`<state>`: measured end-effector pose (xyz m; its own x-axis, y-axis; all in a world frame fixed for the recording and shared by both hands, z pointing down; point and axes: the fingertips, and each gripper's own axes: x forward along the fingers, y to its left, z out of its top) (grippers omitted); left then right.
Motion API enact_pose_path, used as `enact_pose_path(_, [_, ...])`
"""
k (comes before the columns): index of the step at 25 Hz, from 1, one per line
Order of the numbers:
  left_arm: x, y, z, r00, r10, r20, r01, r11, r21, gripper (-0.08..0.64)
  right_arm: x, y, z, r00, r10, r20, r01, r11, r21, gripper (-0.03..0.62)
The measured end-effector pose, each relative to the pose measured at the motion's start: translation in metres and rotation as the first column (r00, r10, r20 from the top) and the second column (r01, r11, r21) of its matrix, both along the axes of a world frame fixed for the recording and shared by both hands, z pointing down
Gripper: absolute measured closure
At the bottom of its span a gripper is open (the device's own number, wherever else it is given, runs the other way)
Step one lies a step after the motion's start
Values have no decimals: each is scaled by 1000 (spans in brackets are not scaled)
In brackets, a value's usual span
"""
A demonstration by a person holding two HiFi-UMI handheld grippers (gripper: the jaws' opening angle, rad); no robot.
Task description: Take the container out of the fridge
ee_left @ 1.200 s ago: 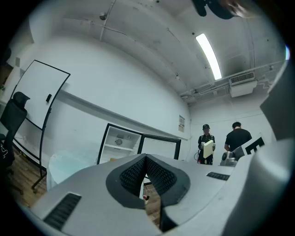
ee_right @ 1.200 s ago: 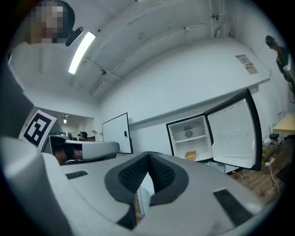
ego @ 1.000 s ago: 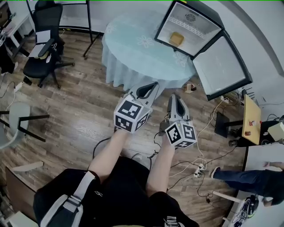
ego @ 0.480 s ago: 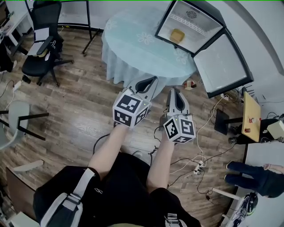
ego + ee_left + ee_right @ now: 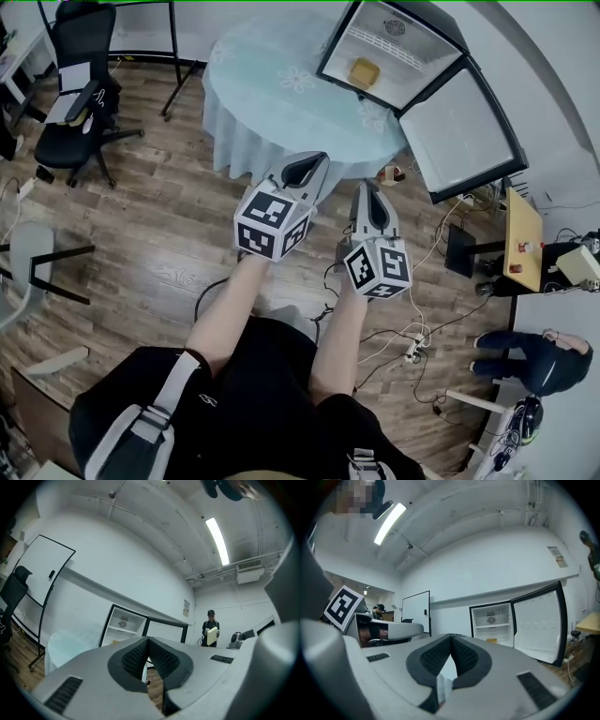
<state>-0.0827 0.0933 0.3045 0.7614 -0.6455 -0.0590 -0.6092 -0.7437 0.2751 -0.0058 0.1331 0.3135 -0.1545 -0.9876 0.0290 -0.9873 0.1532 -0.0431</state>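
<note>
— Where are your grippers?
— I hold both out in front of me, above the wooden floor (image 5: 159,234). My left gripper (image 5: 312,161) has its jaws pressed together with nothing between them. My right gripper (image 5: 367,187) is just beside it at 3 o'clock. Its jaws are together and empty too.
— And the container?
— The yellow container (image 5: 364,72) sits inside the fridge (image 5: 398,23), below its shelf. That is about 1 o'clock from my grippers and well apart from both.
— Is the fridge open?
— Yes, the fridge door (image 5: 459,131) stands wide open, swung out toward 3 o'clock.
— What lies between?
— A round bench (image 5: 272,103) under a pale blue cloth, at 12 o'clock, near the fridge.
</note>
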Motion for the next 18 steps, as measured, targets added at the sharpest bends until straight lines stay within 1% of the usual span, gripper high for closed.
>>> enact_pose_path(4, [9,-2,-6,1000,19,-3,-19,1000,14,560,9,-3,-5,1000,15,3,-15,1000,12,589])
enact_pose_path(8, [13,-8,-9,1000,22,4,-22,1000,20,560,8,-12,-8,1000,5,6,-5,1000,19,589])
enact_pose_path(12, [21,-24,1,1000,8,16,-8,1000,4,560,16,-31,1,1000,-15,16,14,1000,10,589])
enact_pose_path(18, [36,-65,22,998,-29,55,32,999,-38,560,36,-74,19,997,-45,62,46,999,-17,589])
